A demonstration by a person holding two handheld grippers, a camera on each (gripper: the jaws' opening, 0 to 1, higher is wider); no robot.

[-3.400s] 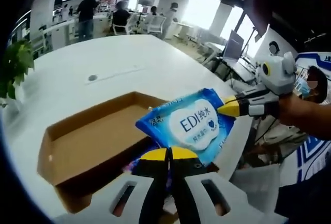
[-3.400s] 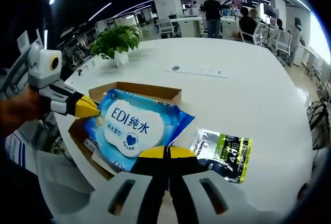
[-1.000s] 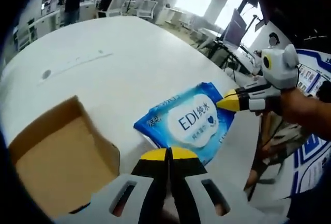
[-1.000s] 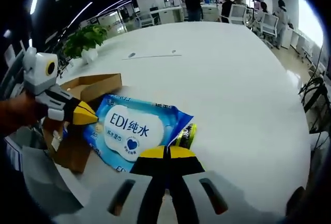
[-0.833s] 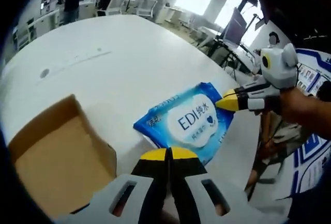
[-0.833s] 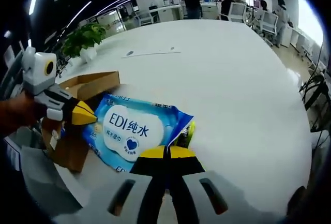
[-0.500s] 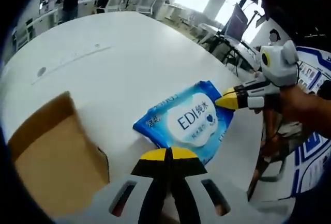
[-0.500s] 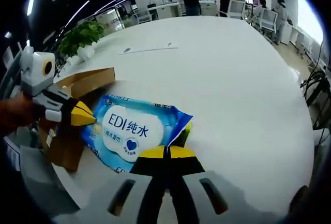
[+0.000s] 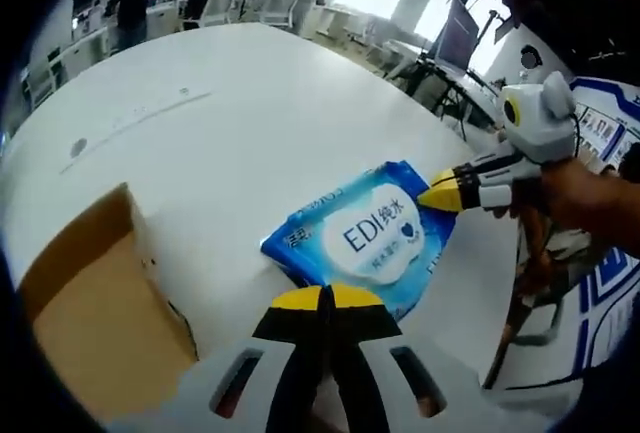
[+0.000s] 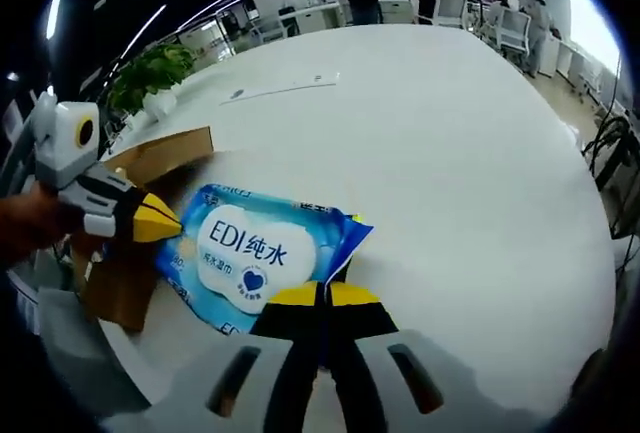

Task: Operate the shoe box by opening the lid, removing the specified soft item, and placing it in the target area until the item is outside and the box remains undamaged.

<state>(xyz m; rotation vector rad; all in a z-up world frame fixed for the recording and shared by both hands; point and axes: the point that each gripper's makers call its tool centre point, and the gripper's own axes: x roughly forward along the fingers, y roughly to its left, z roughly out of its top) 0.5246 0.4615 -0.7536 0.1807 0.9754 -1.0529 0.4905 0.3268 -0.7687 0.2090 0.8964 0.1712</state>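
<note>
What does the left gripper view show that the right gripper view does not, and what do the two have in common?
Left gripper view alone: the cardboard box's bare brown inside, a dark monitor past the table's far edge, and the right gripper pinching the pack's corner.

Right gripper view alone: a potted plant on the table, and the left gripper gripping the pack's opposite end.

Both: the blue wet-wipes pack held out of the box over the white table, each view's own gripper shut on it, and people at desks in the background.
</note>
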